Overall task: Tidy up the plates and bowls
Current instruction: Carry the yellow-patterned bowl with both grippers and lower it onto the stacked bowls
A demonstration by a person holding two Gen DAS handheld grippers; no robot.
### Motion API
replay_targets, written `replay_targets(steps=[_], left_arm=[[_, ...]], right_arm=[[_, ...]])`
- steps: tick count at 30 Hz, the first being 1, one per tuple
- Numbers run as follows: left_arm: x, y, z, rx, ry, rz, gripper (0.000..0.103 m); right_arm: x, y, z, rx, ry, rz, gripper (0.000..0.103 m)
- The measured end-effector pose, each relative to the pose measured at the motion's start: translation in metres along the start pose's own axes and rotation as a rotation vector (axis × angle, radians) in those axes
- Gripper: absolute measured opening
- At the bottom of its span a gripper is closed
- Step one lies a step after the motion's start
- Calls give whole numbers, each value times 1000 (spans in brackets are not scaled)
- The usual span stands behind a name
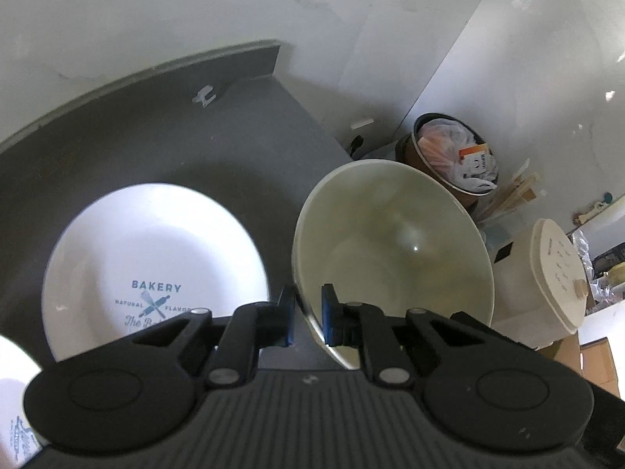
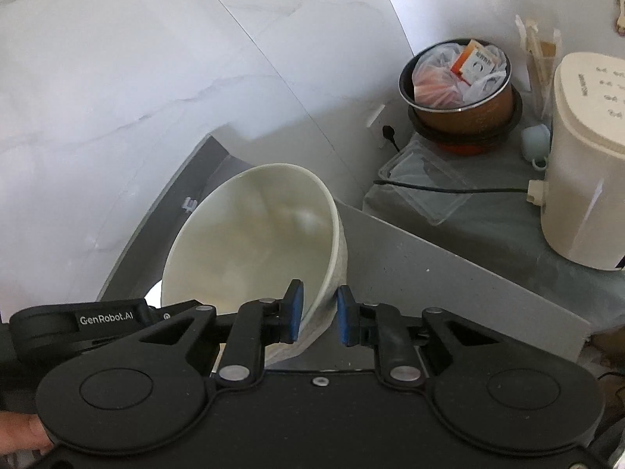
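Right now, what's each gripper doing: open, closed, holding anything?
Left gripper: closed on the rim of the bowl, which is tilted.
Right gripper: pads straddle the same bowl's rim with a gap showing; grip cannot be told.

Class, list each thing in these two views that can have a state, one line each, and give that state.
Left tool: shut on the cream bowl's rim.
Right tool: astride the rim; contact unclear.
Cream bowl: tilted, empty, lifted off the counter.
Bakery plate: flat on the grey counter, empty.
Brown pot: upright, stuffed with plastic bags.
White appliance: lid closed, cord attached.
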State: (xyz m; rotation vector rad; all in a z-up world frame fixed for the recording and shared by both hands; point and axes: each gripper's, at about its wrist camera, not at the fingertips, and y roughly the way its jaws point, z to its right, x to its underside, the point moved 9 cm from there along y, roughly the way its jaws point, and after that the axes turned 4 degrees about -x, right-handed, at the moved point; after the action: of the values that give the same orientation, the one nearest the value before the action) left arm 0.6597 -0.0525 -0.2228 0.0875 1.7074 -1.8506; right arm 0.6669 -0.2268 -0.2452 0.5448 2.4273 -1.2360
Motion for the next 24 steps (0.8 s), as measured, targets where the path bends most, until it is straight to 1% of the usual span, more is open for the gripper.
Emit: replay_targets(steps=[9, 17, 24], left_arm=[[11, -44, 11, 20, 6, 61, 12], [34, -86, 14, 32, -5, 101, 12], [55, -116, 10, 28, -14, 135, 12]], right_arm=[[0, -49, -15, -15, -56, 81, 18], [11, -94, -30, -32, -111, 135, 18], [26, -122, -41, -52, -139, 158, 18]])
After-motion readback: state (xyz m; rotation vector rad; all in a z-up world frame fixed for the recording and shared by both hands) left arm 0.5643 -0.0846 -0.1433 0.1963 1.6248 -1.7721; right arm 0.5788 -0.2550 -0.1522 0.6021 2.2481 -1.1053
